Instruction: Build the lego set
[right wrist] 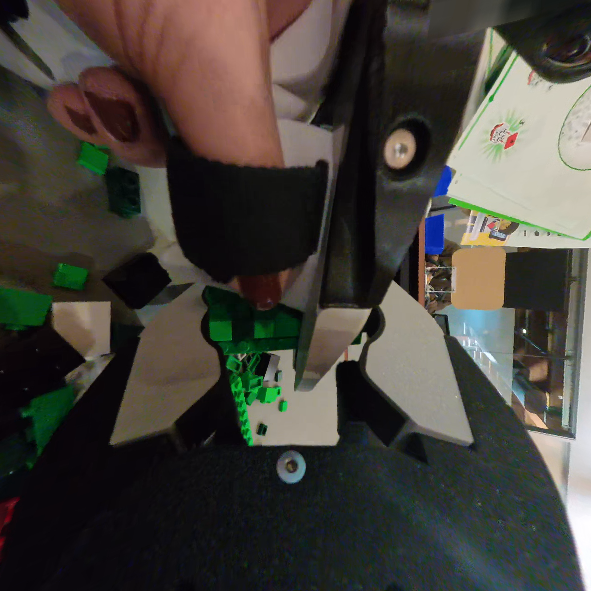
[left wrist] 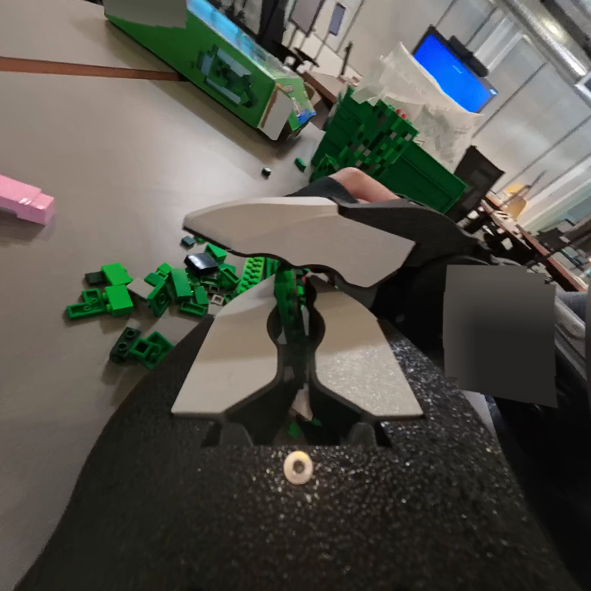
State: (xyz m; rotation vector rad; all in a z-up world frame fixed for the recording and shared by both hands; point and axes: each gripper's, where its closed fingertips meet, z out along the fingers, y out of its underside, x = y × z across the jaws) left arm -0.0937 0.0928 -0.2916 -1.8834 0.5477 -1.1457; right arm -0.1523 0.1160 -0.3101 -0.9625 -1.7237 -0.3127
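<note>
A small green lego assembly (left wrist: 289,300) is pinched edge-on between the two grey fingers of my left gripper (left wrist: 291,287). In the right wrist view the same assembly (right wrist: 249,326) lies across my right gripper (right wrist: 292,307). The right jaws stand wide, one against each end of it. A person's thumb (right wrist: 262,294) presses on the assembly from above. One left gripper finger (right wrist: 319,345) crosses in front of it. A right gripper finger (left wrist: 287,230) lies over the left gripper's tips.
Loose green bricks (left wrist: 144,297) lie scattered on the grey table (left wrist: 96,160). A green set box (left wrist: 208,60) and a larger green build (left wrist: 367,140) stand behind. A pink object (left wrist: 22,201) is at the left edge. An instruction booklet (right wrist: 527,144) lies at the right. Across from one pair of fingers to the other is roughly 5 centimeters. My left gripper's tips are some 30 centimeters from the larger green build (left wrist: 367,140).
</note>
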